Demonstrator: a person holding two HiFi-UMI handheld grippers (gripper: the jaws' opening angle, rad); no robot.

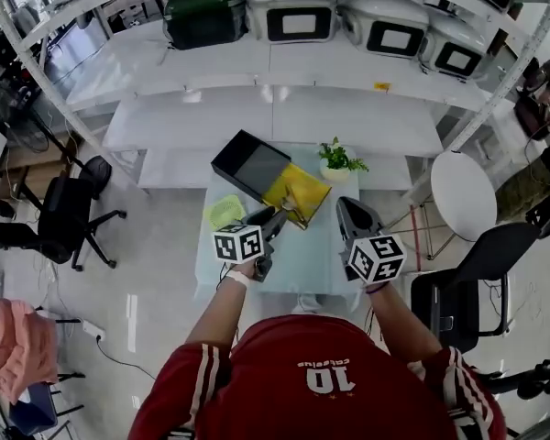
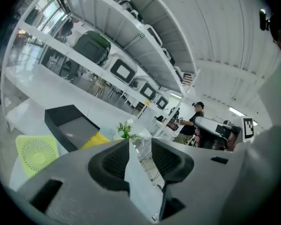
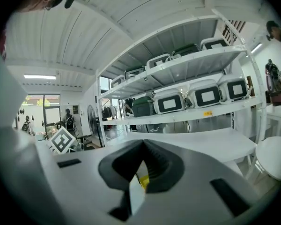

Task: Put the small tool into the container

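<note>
Red-sleeved arms hold both grippers above the small table. Left gripper has its jaws apart with nothing between them; right gripper has its tips together, empty. What I take for the small tool, a thin silvery piece, lies on the yellow sheet at table centre, outside the black container at 11 o'clock, whose grey floor looks bare. My worry is that so thin a tool may skid on the sheet or slip from the pads, and a release too near the low wall could drop it outside.
</note>
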